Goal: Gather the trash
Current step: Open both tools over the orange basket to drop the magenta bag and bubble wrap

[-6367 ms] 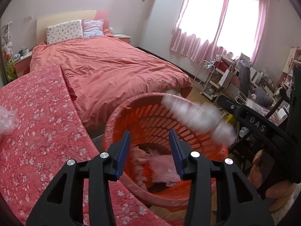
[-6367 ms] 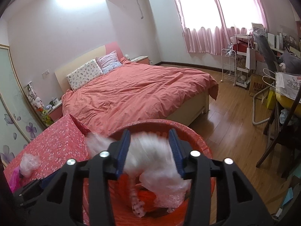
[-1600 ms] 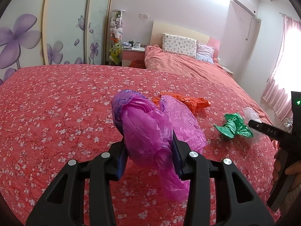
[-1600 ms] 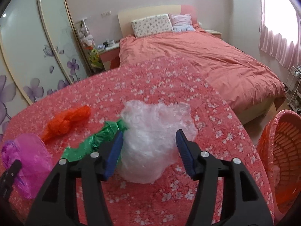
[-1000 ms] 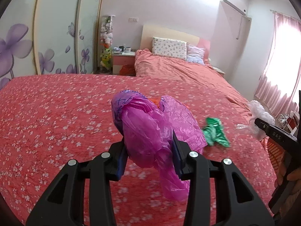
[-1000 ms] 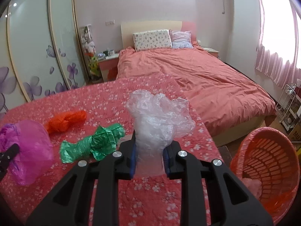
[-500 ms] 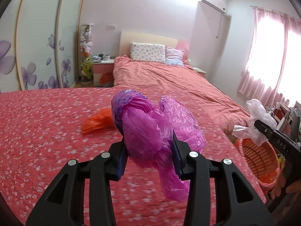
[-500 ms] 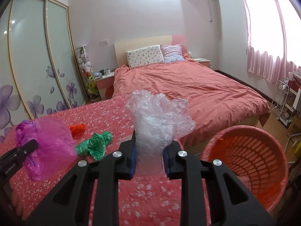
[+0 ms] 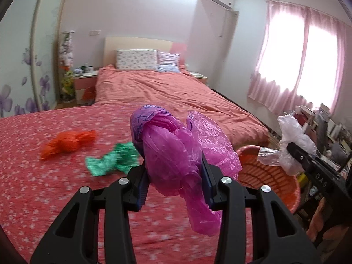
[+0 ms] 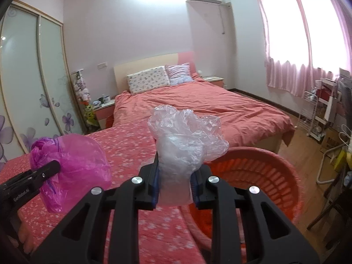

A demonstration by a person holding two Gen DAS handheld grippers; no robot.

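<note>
Left gripper [image 9: 173, 181] jaws pinching a magenta bag [image 9: 176, 154], right gripper [image 10: 175, 181] pinching clear plastic [image 10: 184, 140], mid-carry; next, release over the orange basket [image 10: 259, 165]

- My left claw [image 9: 175, 181] hides its pads behind the purple bag [image 9: 176, 154].
- Below both claws, the flowered cover [image 9: 44, 176] smears into blur.
- Right of my right claw [image 10: 175, 181], the basket [image 10: 264, 176] bottom stays hidden.
</note>
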